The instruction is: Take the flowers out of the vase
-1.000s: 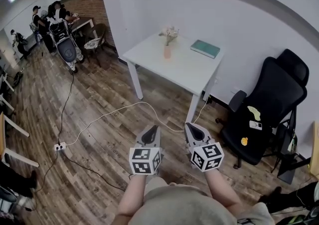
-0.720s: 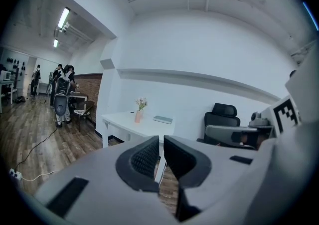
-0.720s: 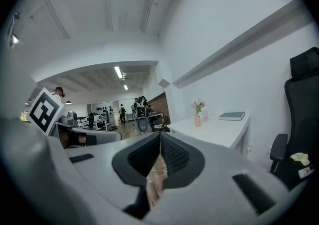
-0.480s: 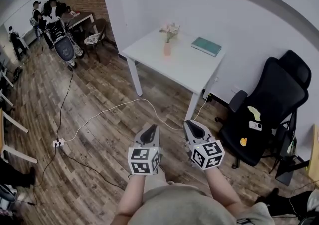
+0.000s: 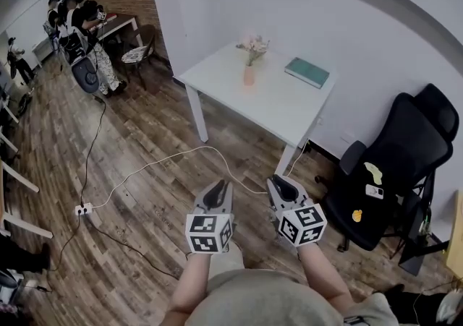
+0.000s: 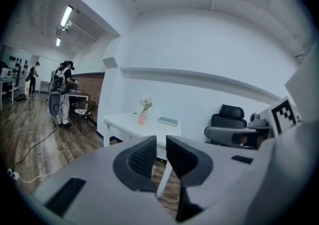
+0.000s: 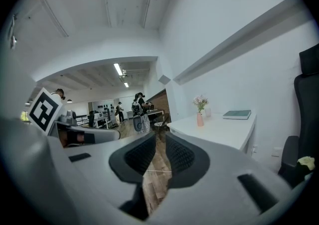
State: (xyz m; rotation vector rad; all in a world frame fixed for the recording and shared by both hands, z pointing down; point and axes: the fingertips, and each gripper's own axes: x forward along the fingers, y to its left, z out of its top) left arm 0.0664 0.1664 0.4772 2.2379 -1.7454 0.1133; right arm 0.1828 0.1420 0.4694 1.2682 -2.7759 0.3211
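Ahead, table holds vase, book; left gripper, right gripper fingers just parting, empty.

**Left tongs** and **right tongs**: light grey moulded shells that narrow to black tips. The inner faces carry dark ribbed pads. A black rectangular slot is set into the shell's upper surface. The left cube and right cube are white, printed with black square markers. **Person:** a greyish-olive shirt, with the forearms uncovered.
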